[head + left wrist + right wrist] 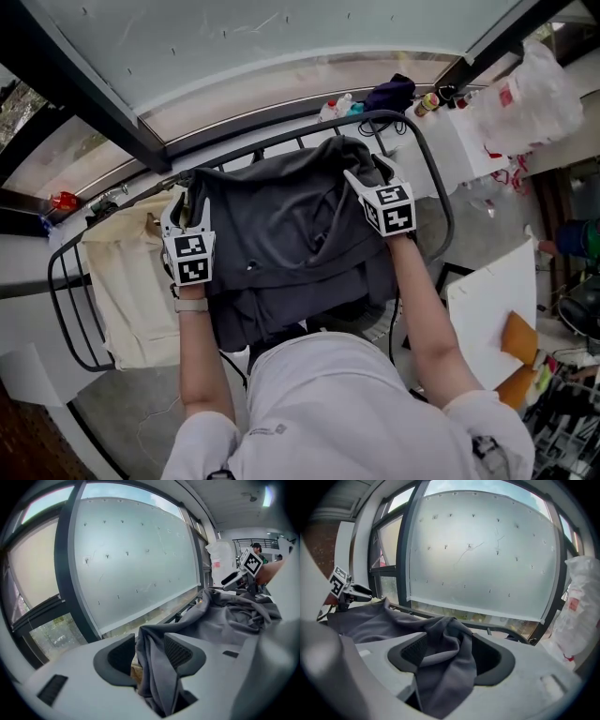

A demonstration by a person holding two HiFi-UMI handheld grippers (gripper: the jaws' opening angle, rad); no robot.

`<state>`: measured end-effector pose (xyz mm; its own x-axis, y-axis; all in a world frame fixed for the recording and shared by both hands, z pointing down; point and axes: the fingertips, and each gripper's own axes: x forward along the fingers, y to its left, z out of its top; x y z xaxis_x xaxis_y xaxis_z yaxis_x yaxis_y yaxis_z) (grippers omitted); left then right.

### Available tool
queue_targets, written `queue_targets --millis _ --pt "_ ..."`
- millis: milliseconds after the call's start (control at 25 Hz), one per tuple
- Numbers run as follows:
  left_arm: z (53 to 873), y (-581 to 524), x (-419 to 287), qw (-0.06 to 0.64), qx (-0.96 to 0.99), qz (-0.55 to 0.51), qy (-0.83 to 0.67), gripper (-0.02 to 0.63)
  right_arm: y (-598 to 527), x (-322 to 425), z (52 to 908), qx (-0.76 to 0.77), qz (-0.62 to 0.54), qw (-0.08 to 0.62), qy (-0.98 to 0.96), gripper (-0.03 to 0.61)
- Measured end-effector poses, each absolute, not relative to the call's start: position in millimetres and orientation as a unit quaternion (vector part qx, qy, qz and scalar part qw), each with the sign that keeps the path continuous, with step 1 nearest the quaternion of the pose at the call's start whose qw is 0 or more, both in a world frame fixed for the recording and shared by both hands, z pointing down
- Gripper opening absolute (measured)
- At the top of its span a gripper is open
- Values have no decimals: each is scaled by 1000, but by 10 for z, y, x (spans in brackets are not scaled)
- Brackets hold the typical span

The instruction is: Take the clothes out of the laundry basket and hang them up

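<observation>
Squarely at the centre of the head view, a dark grey, soft, creased garment [281, 244] lies draped over the curved top rail of a black metal-tube drying rack [433, 173]. The left gripper [187, 210] holds its left edge and the right gripper [368, 176] its upper right corner.

The left gripper view shows what the head view cannot: ribbed dark pads pinching a fold of the grey cloth [234, 616]. In the right gripper view, the jaws likewise clamp a bunched fold [370, 620].

A cream woven cloth [127, 281] hangs on the rack at centre left. Behind it is a frosted window pane [281, 37], with a crinkled white plastic bag [530, 89] at upper right.
</observation>
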<state>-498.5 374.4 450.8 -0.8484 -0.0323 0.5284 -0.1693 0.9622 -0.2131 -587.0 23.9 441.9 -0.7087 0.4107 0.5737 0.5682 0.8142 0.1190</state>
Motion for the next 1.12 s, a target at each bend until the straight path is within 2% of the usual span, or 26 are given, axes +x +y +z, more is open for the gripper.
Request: queue_targets --millis 440,720,920,1120 --pt "4037 3288 -3901 198 69 101 -973 178 520 -4667 4060 -351 -110 208 -906 281" --pt "3632 3001 -3091 124 81 45 -988 178 743 -3778 3819 -404 -85 156 -897 276" --pt "3371 2852 -2593 82 88 36 -992 169 876 -3200 3615 -439 -67 111 -889 233" --pt "3128 2764 -2174 44 94 28 -994 109 1014 -2742 3412 -466 -39 76 -881 126"
